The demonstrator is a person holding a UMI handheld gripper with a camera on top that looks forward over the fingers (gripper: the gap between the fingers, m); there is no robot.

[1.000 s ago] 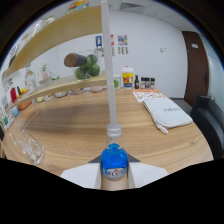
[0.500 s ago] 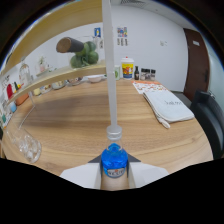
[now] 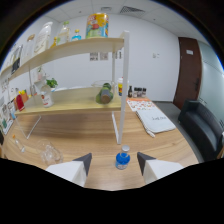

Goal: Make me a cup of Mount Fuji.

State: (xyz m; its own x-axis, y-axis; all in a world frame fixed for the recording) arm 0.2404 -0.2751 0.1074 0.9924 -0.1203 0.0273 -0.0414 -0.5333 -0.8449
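Jaws spread wide, gripper gripping nothing. Between the fingers, clear gaps either side: small blue bottle upright on wooden table. Beyond, white shelf post; glass off left.

Small bottle with blue label and white cap, upright on the wooden counter, between the fingers.

Wooden table: blue-capped bottle, papers, glassware.
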